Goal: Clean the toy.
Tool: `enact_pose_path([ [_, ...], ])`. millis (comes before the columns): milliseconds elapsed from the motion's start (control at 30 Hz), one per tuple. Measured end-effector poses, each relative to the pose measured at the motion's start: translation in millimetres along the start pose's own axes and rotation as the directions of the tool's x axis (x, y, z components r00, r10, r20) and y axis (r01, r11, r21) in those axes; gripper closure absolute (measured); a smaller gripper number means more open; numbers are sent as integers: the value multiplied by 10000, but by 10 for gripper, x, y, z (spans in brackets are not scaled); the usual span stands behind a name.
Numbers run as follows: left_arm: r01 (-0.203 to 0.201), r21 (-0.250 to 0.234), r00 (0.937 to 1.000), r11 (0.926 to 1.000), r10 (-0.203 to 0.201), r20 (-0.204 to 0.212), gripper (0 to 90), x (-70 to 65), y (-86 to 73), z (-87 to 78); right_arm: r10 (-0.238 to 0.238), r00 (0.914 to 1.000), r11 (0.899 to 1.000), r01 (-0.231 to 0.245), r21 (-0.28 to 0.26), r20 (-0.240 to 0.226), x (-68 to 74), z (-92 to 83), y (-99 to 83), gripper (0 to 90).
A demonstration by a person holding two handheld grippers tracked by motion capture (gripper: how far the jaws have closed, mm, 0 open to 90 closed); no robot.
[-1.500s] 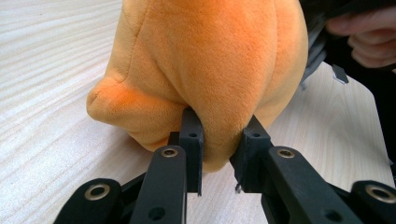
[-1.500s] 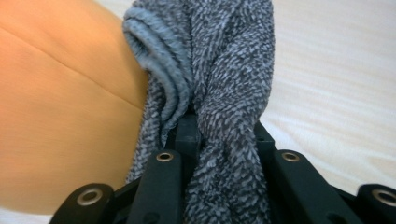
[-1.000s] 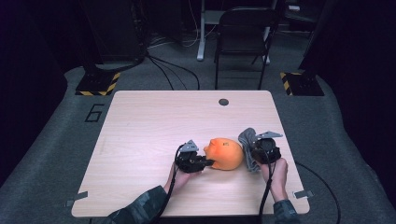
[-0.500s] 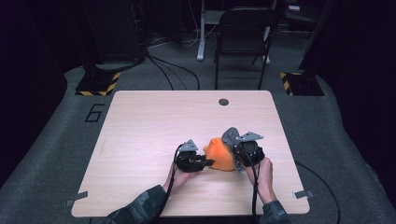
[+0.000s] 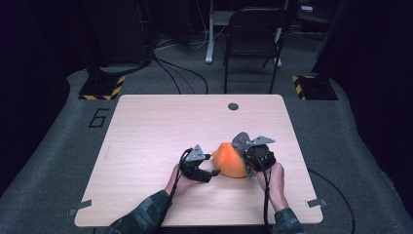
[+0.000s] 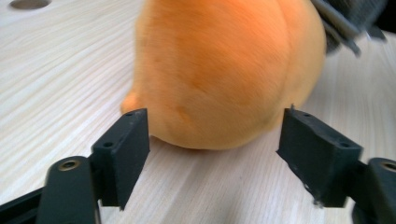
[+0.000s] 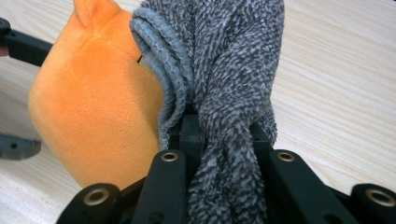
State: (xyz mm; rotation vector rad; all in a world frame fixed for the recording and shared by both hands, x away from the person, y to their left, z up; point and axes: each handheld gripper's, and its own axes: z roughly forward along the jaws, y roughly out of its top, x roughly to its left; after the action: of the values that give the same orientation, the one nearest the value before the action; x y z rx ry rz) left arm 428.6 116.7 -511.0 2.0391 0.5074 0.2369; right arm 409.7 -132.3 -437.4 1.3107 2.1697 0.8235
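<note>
An orange plush toy [image 5: 231, 160] lies on the wooden table [image 5: 160, 126], right of centre near the front. My left gripper [image 5: 213, 165] sits at its left side; its jaws have just been opening and now stand apart on either side of the orange plush toy [image 6: 224, 70] without pressing on it. My right gripper [image 5: 249, 157] is at the toy's right side, shut on a grey fuzzy cloth [image 7: 224, 93] that bunches up between its jaws and leans against the orange plush toy [image 7: 98, 107]. The grey cloth [image 5: 240, 141] rises just above the toy.
A small dark round hole [image 5: 233, 106] marks the table's far side. A black chair [image 5: 253, 44] stands beyond the table, with cables on the floor. Yellow-black striped blocks [image 5: 102, 87] sit at both far corners. Bare tabletop spreads to the left.
My left gripper's jaws have opened off the toy. My right gripper has moved left with the grey cloth, up against the toy's right side.
</note>
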Motion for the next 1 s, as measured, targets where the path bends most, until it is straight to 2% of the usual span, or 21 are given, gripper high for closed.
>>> enact_pose_path([
  [33, 0, 0, 10000, 10000, 0, 0, 224, 0, 0, 0, 0, 10000, 10000, 0, 0, 0, 0, 0, 0, 756],
  [100, -456, 198, 9989, 9988, 457, -62, 201, 6, -23, 41, 31, 10000, 10000, -31, 12, 15, -12, 9, 5, 756],
  [133, -568, 203, 9983, 9982, 570, -80, 189, 3, -23, 50, 21, 10000, 10000, -21, 23, -23, -18, 12, 8, 756],
  [167, -689, 285, 9976, 9972, 687, 81, 170, 4, -17, 64, 5, 10000, 10000, -5, 20, -38, -22, 16, 9, 755],
  [233, -874, 452, 9961, 9951, 876, -32, 151, -6, -20, 96, 55, 10000, 10000, -55, -8, -57, -27, 24, 11, 755],
  [267, -934, 538, 9956, 9942, 933, 28, 151, -4, -21, 114, 50, 10000, 10000, -50, 24, -85, -32, 24, 13, 756],
  [300, -953, 642, 9953, 9934, 961, -99, 148, -10, -24, 132, 88, 9999, 10000, -88, 28, -76, -32, 26, 13, 755],
  [367, -935, 621, 9955, 9937, 941, -67, 142, 2, -29, 157, 95, 9999, 9999, -94, 56, -106, -35, 28, 13, 755],
  [433, -959, 708, 9950, 9929, 975, -203, 123, 20, -25, 179, 160, 9998, 9998, -159, 88, -105, -31, 26, 12, 756],
  [633, -1220, 757, 9916, 9896, 1248, -333, 157, 49, -14, 225, 73, 9999, 10000, -73, -1, -78, -33, 41, 10, 756],
  [733, -1373, 597, 9898, 9887, 1393, -311, 238, 37, -7, 238, 81, 9999, 10000, -81, -13, -78, -32, 47, 9, 756],
  [1000, -1574, 576, 9858, 9859, 1602, -492, 561, 2, 4, 260, 187, 9998, 9998, -187, -27, -92, -24, 46, 2, 756],
])
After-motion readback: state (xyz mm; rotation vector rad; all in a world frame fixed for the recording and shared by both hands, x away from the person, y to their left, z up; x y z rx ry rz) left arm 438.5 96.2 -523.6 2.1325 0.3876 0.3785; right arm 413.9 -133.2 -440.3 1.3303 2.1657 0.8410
